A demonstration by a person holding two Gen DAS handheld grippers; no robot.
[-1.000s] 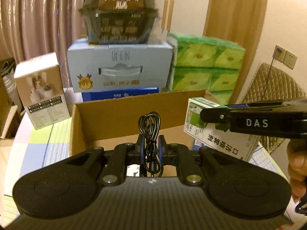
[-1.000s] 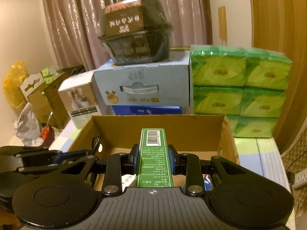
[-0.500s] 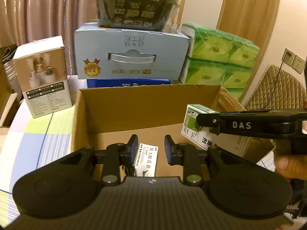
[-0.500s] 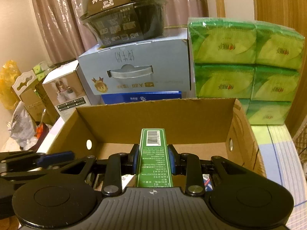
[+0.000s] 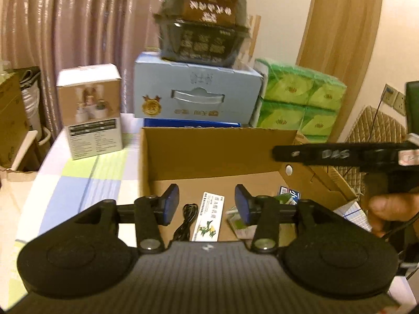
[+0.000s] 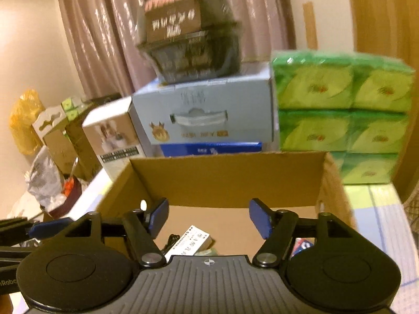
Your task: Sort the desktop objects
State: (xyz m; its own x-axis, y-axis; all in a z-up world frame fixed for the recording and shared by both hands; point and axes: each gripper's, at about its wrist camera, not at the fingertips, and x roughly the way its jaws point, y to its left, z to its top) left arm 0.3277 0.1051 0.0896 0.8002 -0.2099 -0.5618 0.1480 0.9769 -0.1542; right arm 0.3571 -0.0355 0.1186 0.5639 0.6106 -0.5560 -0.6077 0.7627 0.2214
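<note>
An open cardboard box [image 5: 217,149] stands on the table; it also shows in the right wrist view [image 6: 225,178]. My left gripper [image 5: 207,204] is open and empty above its near edge. Below it lie a black cable [image 5: 187,218], a white slim box [image 5: 209,221] and a green-and-white box [image 5: 242,226]. My right gripper [image 6: 208,218] is open and empty over the same box, above a white box [image 6: 191,243]. The right gripper's side [image 5: 340,154] shows in the left wrist view.
Behind the box stand a pale blue carton [image 5: 196,94] with a black noodle bowl [image 5: 201,39] on top, green tissue packs [image 5: 301,99] at right and a white product box [image 5: 91,110] at left. The tablecloth [image 5: 86,178] is checked.
The left gripper opened and dropped the black cable into the box. The right gripper opened and let go of the green-and-white box. Both grippers pulled back a little.
</note>
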